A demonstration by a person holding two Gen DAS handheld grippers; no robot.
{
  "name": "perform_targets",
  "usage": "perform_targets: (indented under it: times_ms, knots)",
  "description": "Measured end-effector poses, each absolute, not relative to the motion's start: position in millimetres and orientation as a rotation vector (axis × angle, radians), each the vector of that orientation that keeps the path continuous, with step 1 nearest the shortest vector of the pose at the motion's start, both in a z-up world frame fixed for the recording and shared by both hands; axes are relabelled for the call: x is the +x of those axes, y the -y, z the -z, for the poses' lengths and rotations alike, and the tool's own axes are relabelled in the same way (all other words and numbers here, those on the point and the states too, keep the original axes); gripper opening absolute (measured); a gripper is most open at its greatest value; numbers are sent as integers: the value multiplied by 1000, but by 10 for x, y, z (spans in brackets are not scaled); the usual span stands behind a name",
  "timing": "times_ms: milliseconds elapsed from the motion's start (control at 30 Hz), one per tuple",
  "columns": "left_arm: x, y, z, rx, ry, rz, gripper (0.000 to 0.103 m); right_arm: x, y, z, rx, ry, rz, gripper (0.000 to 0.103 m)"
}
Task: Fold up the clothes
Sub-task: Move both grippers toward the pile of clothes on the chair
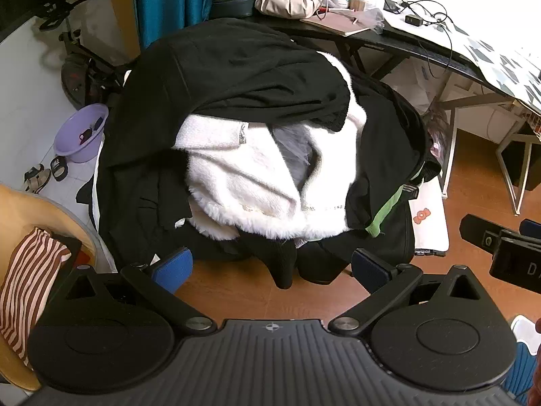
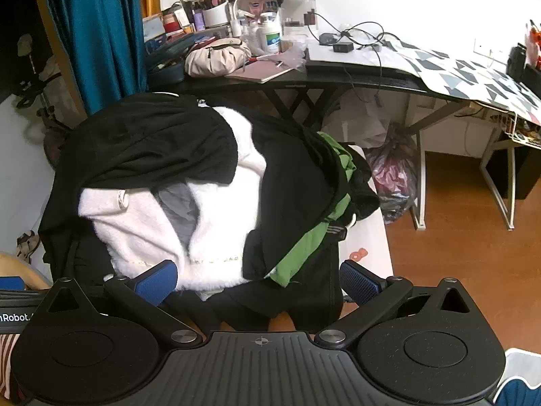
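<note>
Jaws: left gripper point(image 1: 272, 267) and right gripper point(image 2: 258, 279) both apart, empty.
My grasp: top black garment point(image 1: 236, 71) first (pinch one layer only).

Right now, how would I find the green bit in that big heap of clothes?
Find the big clothes pile in front of the cluttered black desk. Most of it is black, with a fluffy white coat in the middle. The green garment peeks from under black cloth on the pile's right side, the only bright green there.
</note>
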State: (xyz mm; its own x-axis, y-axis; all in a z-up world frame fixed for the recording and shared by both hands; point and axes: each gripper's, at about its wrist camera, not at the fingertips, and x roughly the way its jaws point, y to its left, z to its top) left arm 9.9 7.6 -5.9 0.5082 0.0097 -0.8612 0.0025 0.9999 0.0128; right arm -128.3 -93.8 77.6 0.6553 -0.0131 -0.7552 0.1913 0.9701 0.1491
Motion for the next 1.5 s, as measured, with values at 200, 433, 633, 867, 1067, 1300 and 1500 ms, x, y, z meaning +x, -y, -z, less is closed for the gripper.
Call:
perform_targets:
  times_ms: [200,433,633,867,1067,1300,1500]
  knots:
    - [84,-84,55,14,-1036,-6,102,-1290,943,-766,232,-850,119,102]
    - [64,-125,71,4,-1045,-18,102,-1275,909,-761,229,-858,108,102]
    - [47,-140,77,3,-1051,-20,102,-1278,885,-751,227,-865,101,102]
    - [18,-139,82,3,-1052,-22,102,-1290,897,-737,231,-871,99,102]
    - [8,-130,80,-1,-1055,-17,102,-1328,914,-735,236,-869,105,102]
    - [-11,-151,48,-16,-1039,-11,102,-1365,938,-778,223,-842,117,102]
    - [-25,-258,48,-98,-1050,38,102,-1342,1103,-825,281,-801,149,102]
